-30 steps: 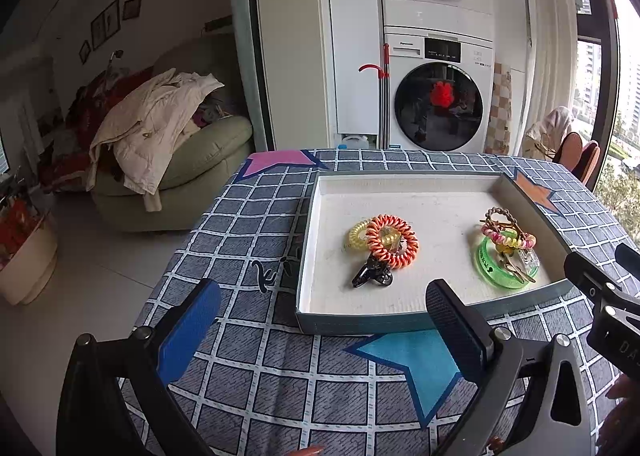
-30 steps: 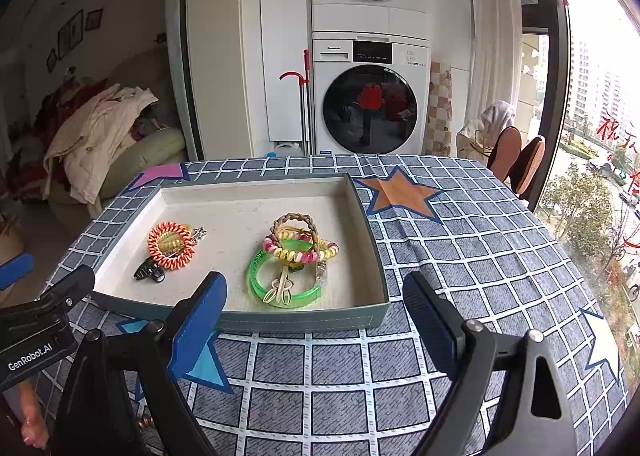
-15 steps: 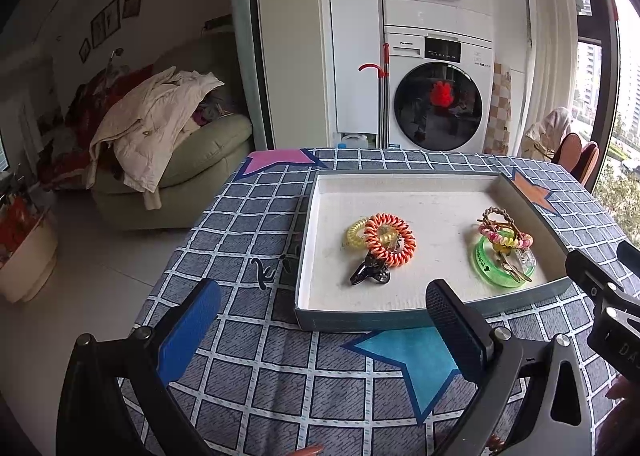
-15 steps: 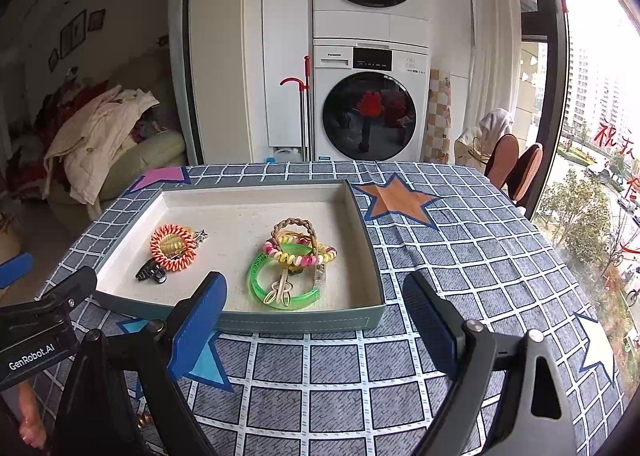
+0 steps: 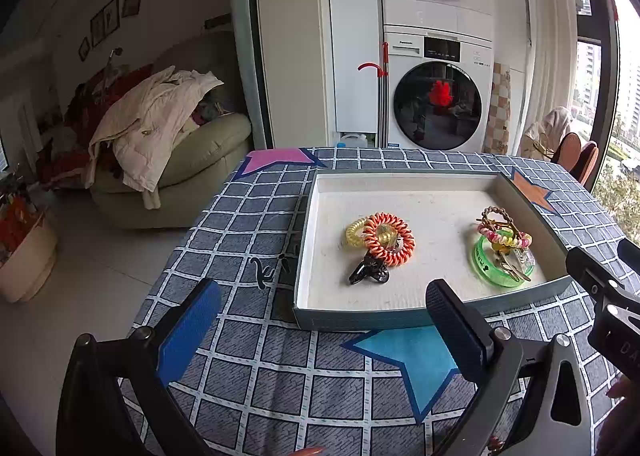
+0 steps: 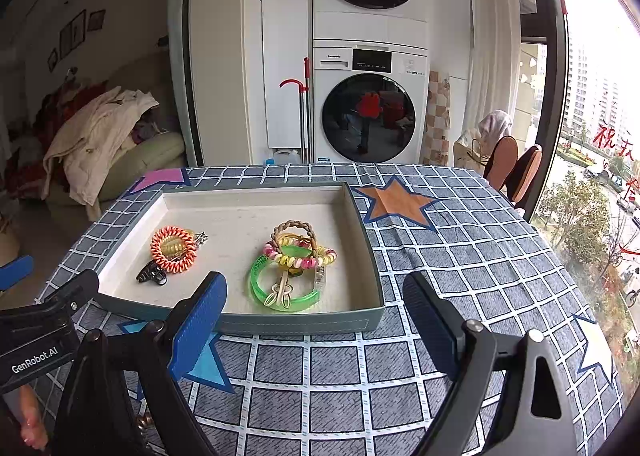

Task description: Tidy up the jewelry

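well ahead of the left gripper (image 5: 324, 322), its fingers spread with nothing between them, sits a shallow tray (image 5: 400, 314) on a checked tablecloth (image 5: 248, 223). inside, just beyond its right finger, lie an orange coil hair tie (image 5: 389, 234) over a yellow one (image 5: 355, 231) and a black clip (image 5: 369, 272). the right gripper (image 6: 316, 308) is spread too, empty; a green bangle (image 6: 280, 296) under a beaded bracelet (image 6: 300, 254) lies just past its left finger.
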